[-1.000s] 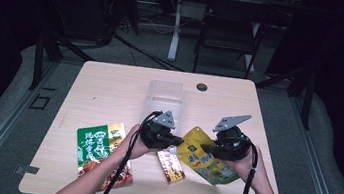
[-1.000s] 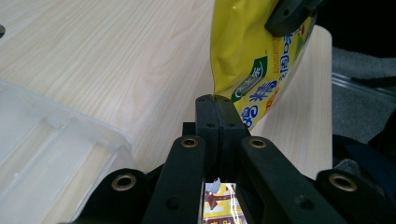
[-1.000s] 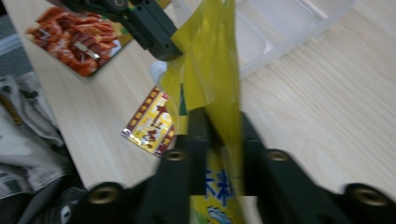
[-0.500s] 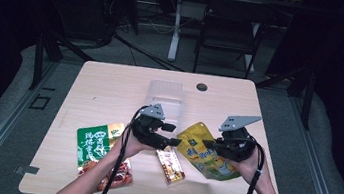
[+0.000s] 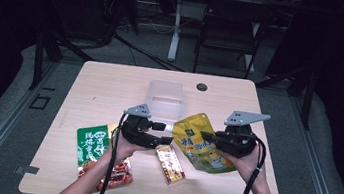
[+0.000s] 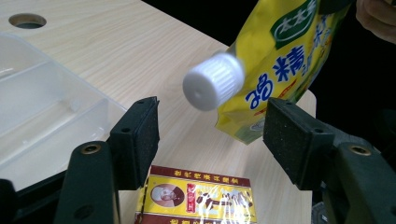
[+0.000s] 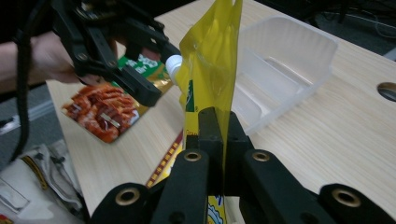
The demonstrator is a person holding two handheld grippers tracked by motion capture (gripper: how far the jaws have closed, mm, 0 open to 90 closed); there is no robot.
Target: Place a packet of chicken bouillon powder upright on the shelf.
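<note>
Right gripper [image 5: 207,136] holds yellow pouch [image 5: 201,144], center-right of high view.
Jaws clamped on pouch edge. Left gripper [image 5: 165,133] jaws just opened, released, white cap [image 6: 213,80] between its pads, untouched. Tray [image 5: 164,98] upper center.

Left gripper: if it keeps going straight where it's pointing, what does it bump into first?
Most likely the white cap of the yellow pouch. The left gripper has its jaws open, and the cap sits right ahead between them, though how far off is hard to judge.
</note>
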